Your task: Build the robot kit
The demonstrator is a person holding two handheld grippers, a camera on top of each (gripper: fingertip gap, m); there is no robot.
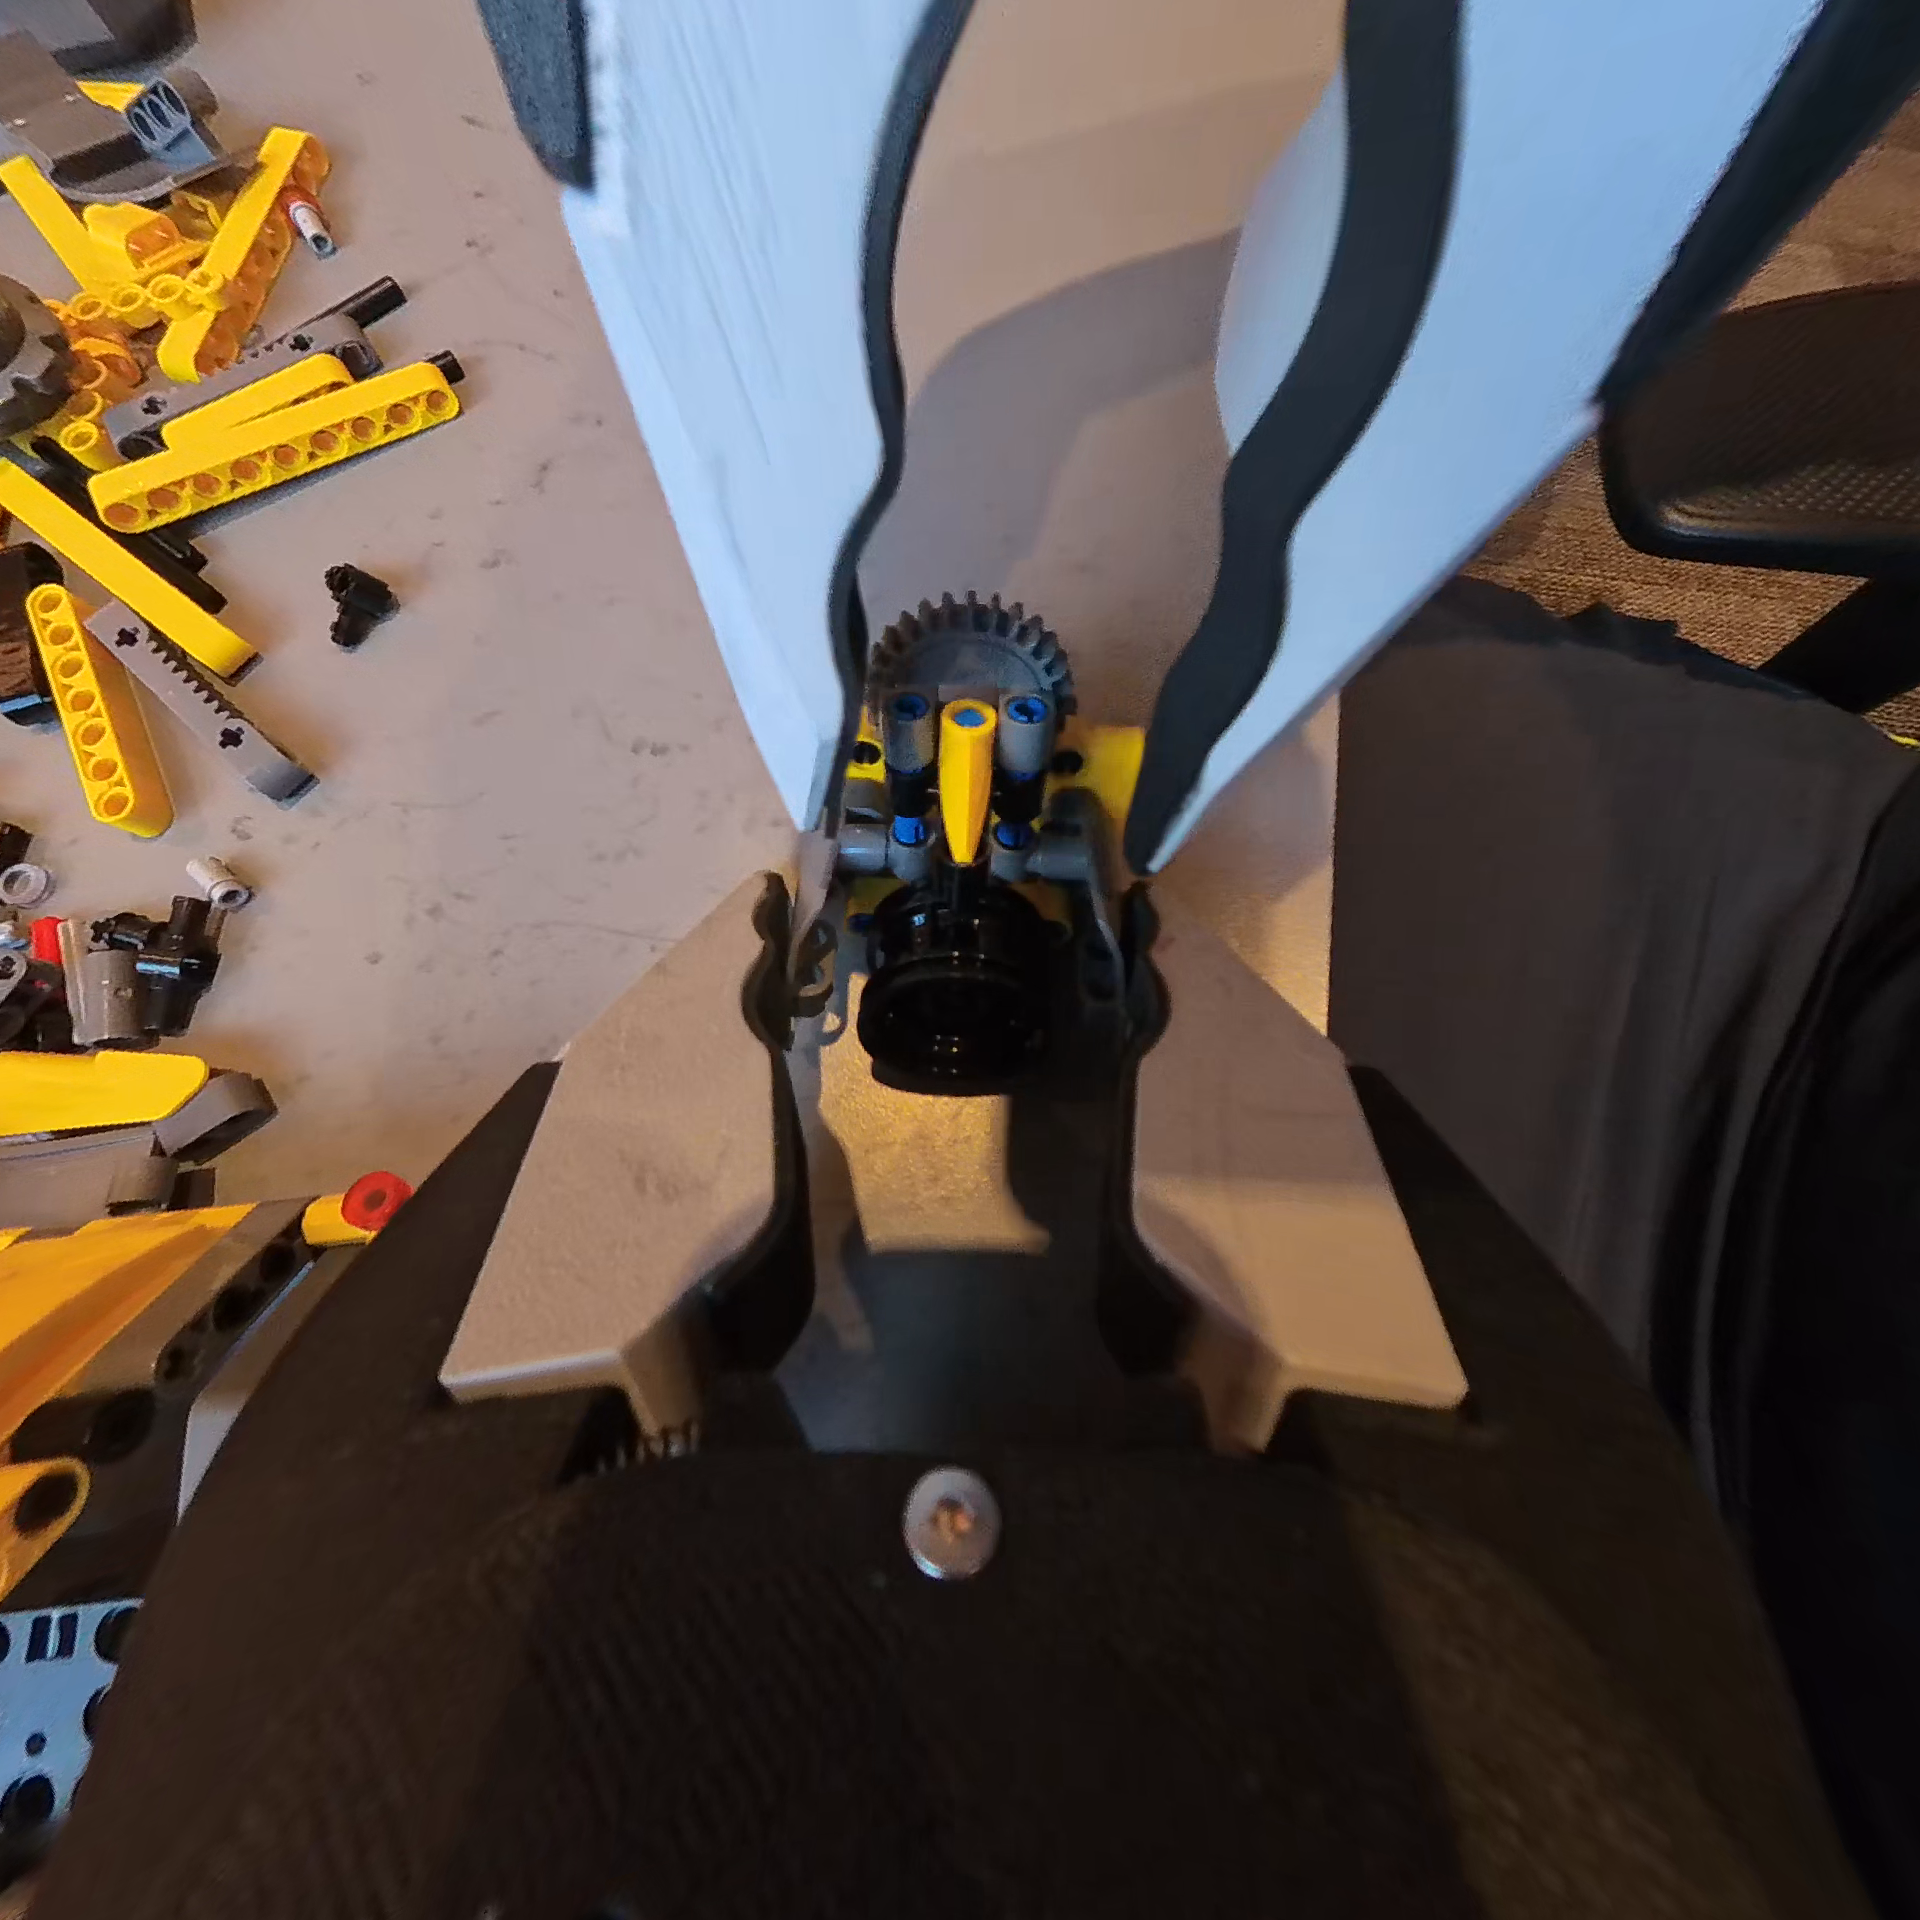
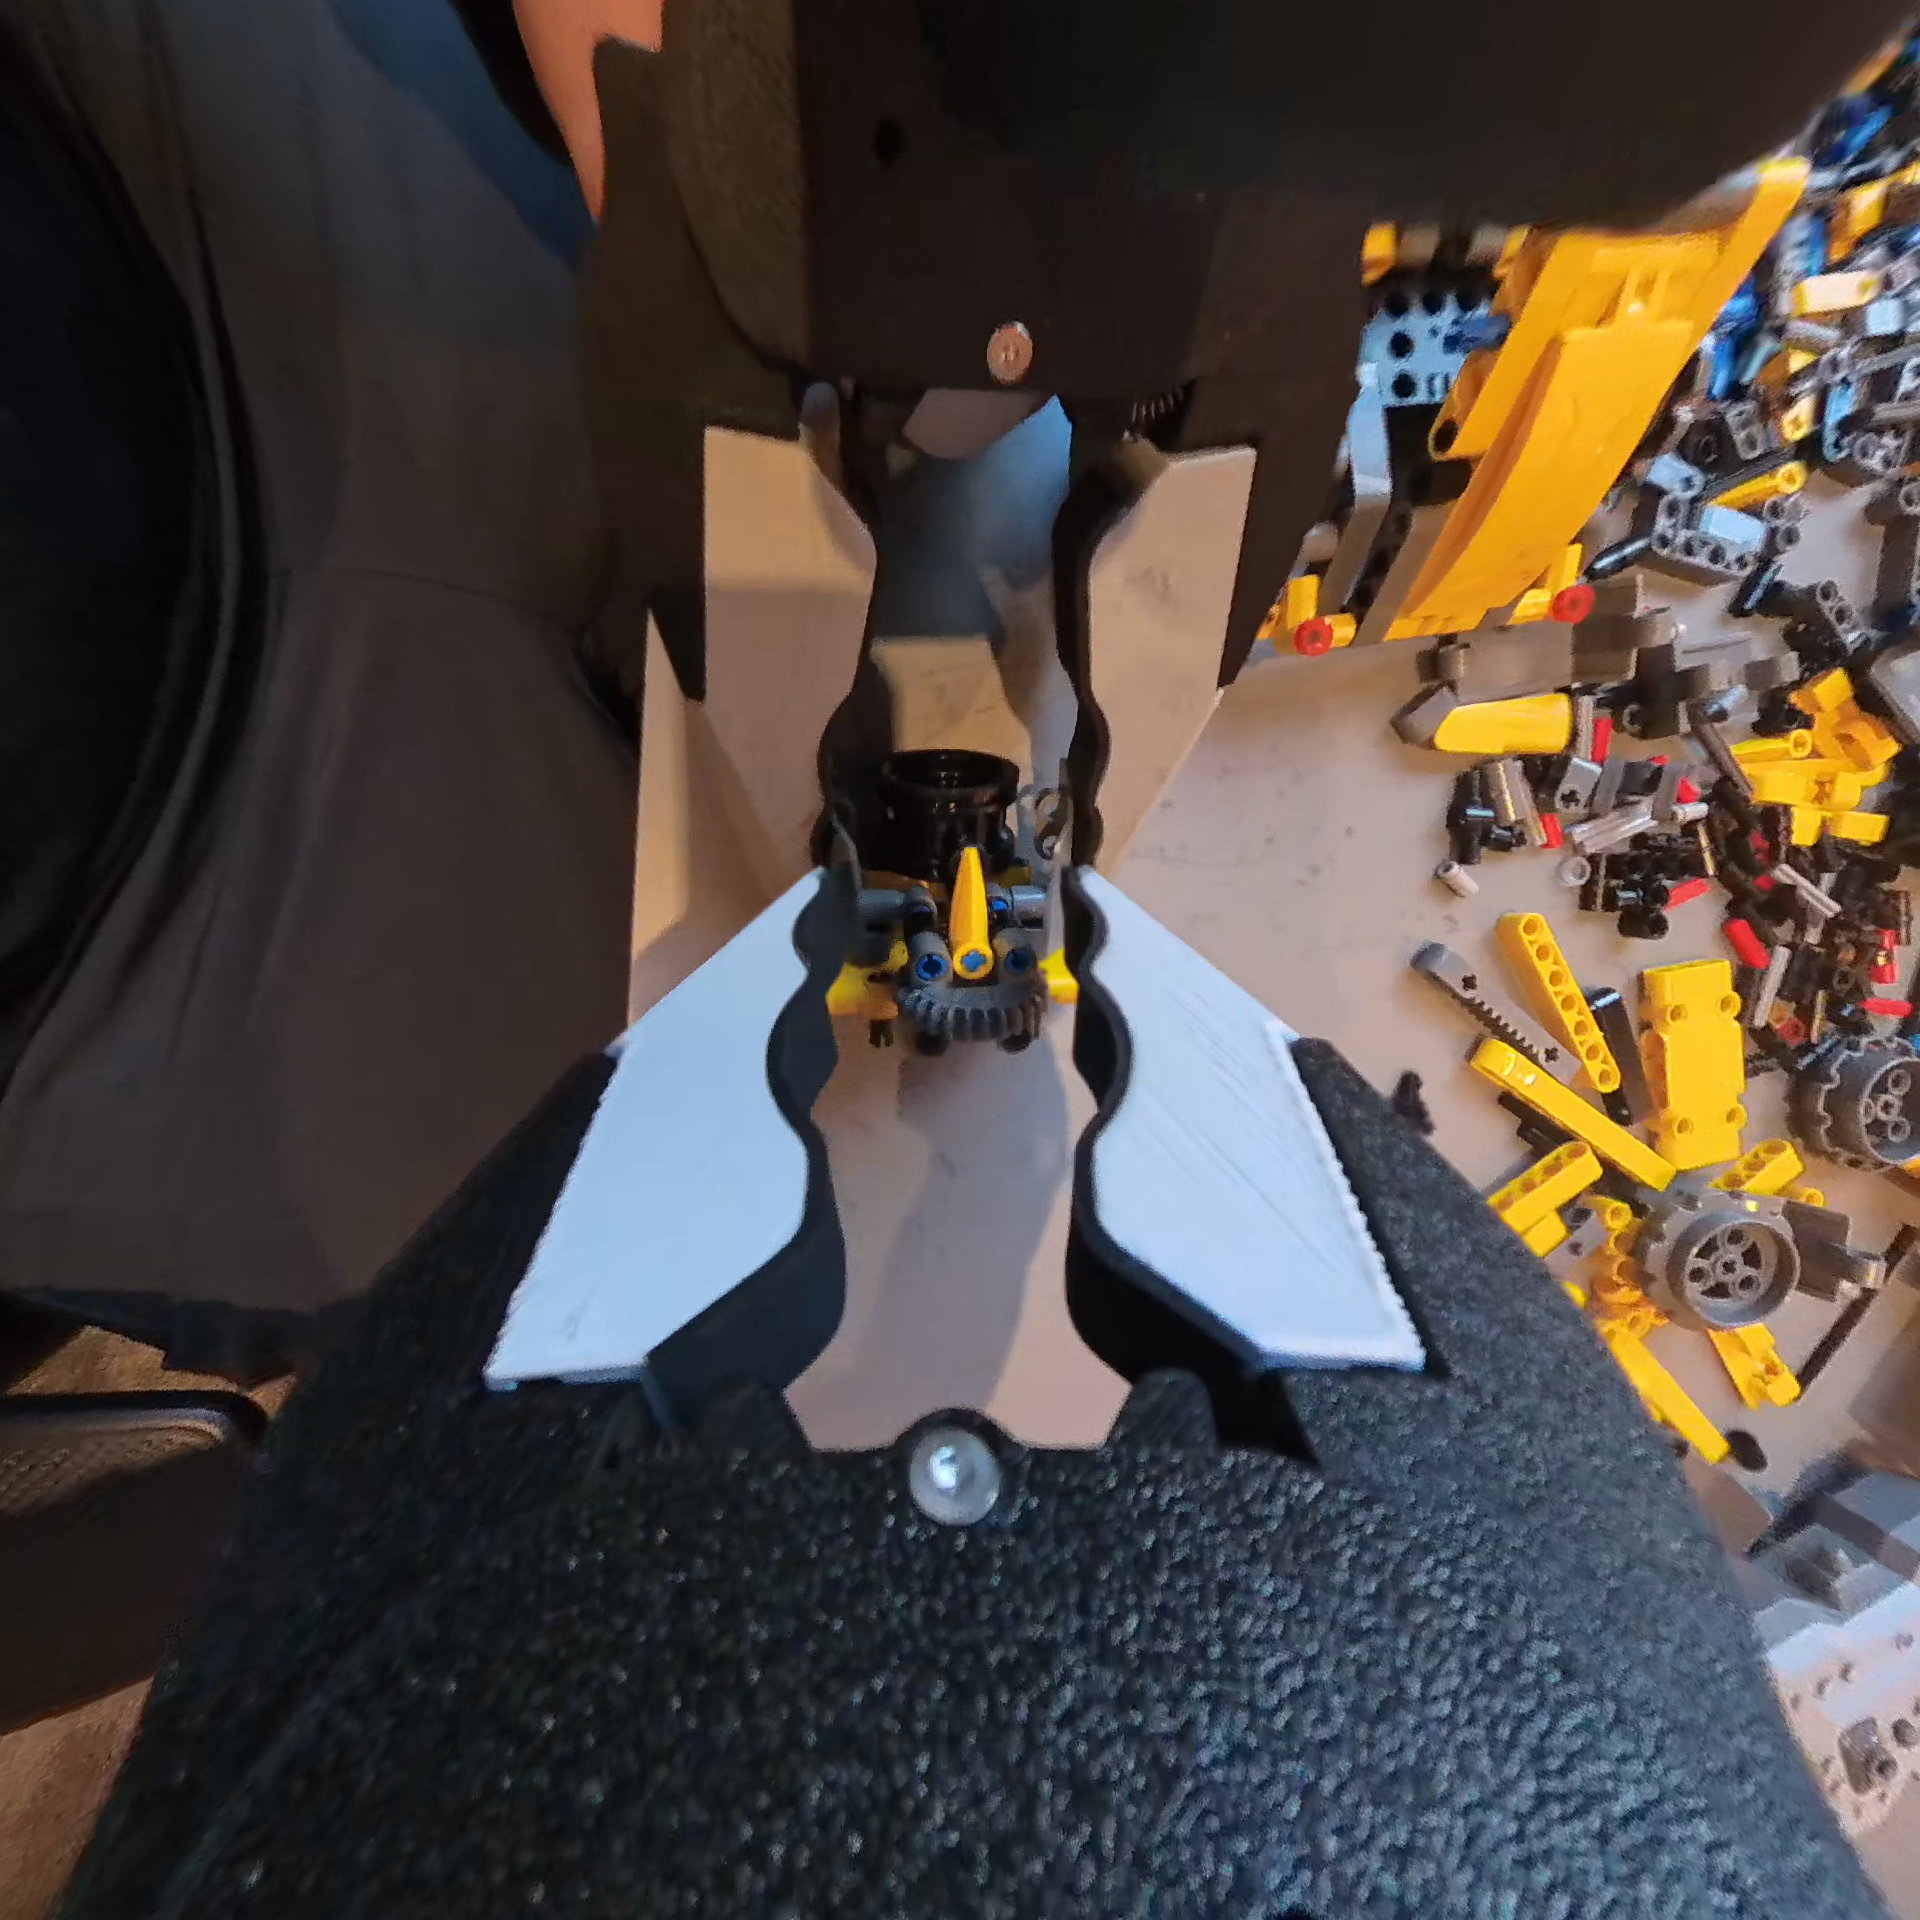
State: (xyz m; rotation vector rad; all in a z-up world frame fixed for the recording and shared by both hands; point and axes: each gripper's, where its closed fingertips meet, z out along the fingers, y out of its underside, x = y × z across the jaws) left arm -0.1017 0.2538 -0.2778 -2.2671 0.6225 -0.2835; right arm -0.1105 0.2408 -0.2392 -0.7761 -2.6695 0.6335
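Observation:
A small brick assembly [image 1: 966, 790] is held between both grippers above the beige table's edge. It has a grey gear [image 1: 971, 655], a yellow cone [image 1: 966, 779], blue-tipped grey connectors and a black wheel hub [image 1: 951, 997]. My left gripper [image 1: 956, 966], with grey fingers [image 1: 644, 1195], is shut on the hub end. My right gripper [image 2: 954, 904], with white fingers [image 2: 675, 1143], faces it and is shut on the gear end of the assembly [image 2: 961, 935]. In the right wrist view the gear [image 2: 971, 1013] is nearest and the hub [image 2: 945, 800] is beyond it.
Loose yellow, grey and black bricks [image 1: 208, 436] cover the table [image 1: 520, 675] to my left, and also show in the right wrist view [image 2: 1714, 831]. A large yellow build [image 2: 1558, 416] lies among them. A person's dark clothing [image 1: 1610, 987] and a black chair [image 1: 1766, 468] lie beyond the table edge.

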